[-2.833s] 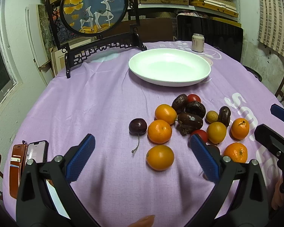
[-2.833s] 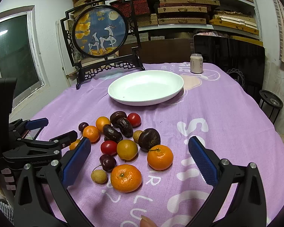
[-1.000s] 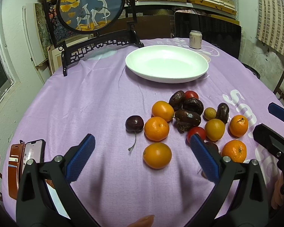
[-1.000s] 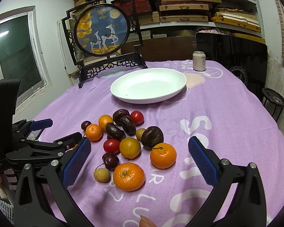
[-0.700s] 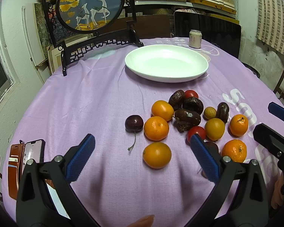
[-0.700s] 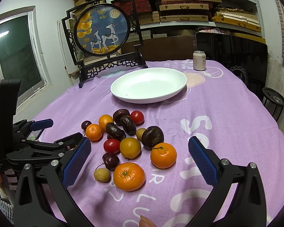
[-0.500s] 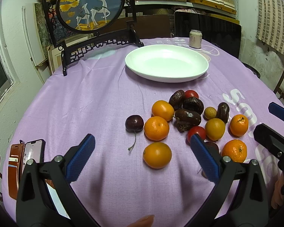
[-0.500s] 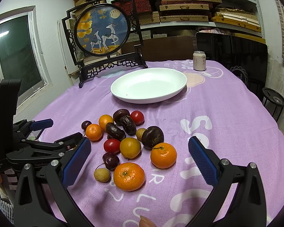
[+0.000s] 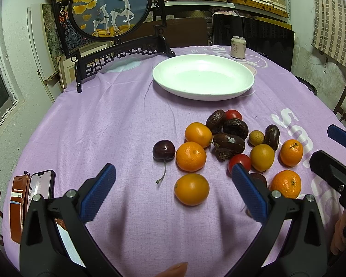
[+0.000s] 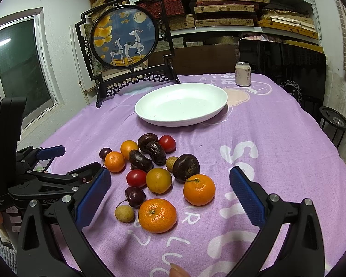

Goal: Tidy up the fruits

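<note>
Holding both grippers, left gripper (image 9: pixel 173 185) and right gripper (image 10: pixel 169 188), with fingers spread and empty, you see the fruit pile (image 10: pixel 159 173) mid-frame on the purple-clothed surface (image 9: pixel 103 120), below the empty white oval plate (image 10: pixel 150 113).

A cluster of fruits (image 9: pixel 228 143) is spread on the tablecloth (image 9: pixel 117 120), with the plate (image 9: pixel 203 78) placed behind it. A can (image 9: pixel 238 47) is set behind the plate to the right, a framed screen (image 9: pixel 110 7) behind-left. A phone (image 9: pixel 40 184) is laid at the left edge.

Drink can (image 9: pixel 238 50), phone (image 9: pixel 40 185), deer screen (image 10: pixel 125 37)
</note>
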`<act>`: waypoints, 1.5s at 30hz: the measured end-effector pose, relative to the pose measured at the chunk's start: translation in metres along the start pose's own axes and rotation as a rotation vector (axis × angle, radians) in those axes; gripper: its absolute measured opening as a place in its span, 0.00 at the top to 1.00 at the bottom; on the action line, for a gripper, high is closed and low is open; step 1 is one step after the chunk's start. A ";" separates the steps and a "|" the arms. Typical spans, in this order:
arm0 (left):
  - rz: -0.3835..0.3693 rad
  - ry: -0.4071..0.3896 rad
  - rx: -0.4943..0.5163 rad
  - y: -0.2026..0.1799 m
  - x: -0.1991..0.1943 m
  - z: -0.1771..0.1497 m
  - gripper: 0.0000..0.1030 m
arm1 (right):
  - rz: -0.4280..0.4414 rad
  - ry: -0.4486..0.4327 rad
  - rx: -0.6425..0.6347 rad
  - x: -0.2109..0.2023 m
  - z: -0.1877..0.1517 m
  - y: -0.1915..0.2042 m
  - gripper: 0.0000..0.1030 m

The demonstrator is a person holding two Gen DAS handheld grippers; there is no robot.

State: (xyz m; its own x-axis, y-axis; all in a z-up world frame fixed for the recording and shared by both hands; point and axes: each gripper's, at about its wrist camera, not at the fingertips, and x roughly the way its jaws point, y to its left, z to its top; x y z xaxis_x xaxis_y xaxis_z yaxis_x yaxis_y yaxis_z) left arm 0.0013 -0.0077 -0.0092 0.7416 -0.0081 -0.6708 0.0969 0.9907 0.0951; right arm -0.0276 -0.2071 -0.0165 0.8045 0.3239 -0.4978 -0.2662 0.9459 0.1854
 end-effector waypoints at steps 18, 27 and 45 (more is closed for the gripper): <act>-0.065 0.216 0.135 -0.007 0.030 -0.021 0.02 | 0.039 0.308 -0.085 0.018 -0.034 -0.004 0.01; -0.218 0.250 0.131 0.014 0.044 -0.029 0.02 | 0.064 0.388 -0.047 0.029 -0.041 -0.018 0.01; -0.248 0.141 0.134 0.017 0.036 -0.013 0.19 | 0.200 0.331 -0.123 0.028 -0.031 0.005 0.16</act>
State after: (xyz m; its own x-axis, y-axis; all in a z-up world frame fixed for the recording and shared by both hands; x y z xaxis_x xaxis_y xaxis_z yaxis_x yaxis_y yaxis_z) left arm 0.0213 0.0102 -0.0413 0.5858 -0.2186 -0.7804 0.3565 0.9343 0.0059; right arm -0.0224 -0.1930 -0.0561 0.5217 0.4706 -0.7116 -0.4778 0.8522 0.2134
